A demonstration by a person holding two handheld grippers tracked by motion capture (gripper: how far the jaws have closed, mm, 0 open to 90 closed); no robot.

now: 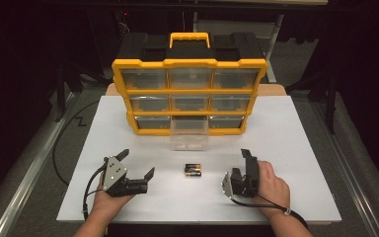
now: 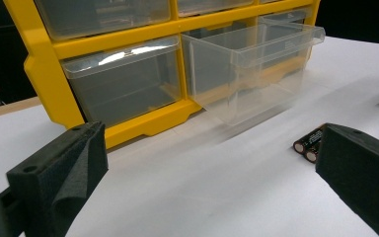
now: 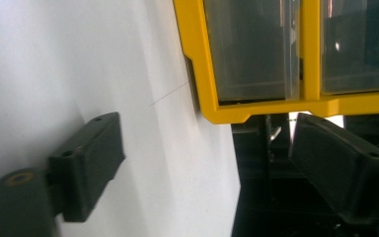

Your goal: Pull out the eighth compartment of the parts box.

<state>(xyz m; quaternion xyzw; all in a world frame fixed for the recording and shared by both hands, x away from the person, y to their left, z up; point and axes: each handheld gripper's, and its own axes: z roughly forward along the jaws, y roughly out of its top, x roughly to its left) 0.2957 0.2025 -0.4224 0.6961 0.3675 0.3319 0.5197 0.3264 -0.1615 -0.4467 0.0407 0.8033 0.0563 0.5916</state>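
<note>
Two batteries (image 1: 193,170): laid side by side on the white table (image 1: 296,148), between the claws, just before the pulled-out clear drawer (image 1: 189,133) of the yellow organiser (image 1: 190,63).
Left claw (image 1: 138,164): spread wide, nothing gripped.
Right claw (image 1: 247,165): spread wide, nothing gripped.

A white table (image 1: 296,148) carries a yellow drawer cabinet (image 1: 189,84), its pulled-out clear drawer (image 1: 189,134) and two batteries (image 1: 193,171).

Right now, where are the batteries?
In the high view the two batteries lie on the white table, midway between both grippers, just in front of the pulled-out clear drawer.
</note>
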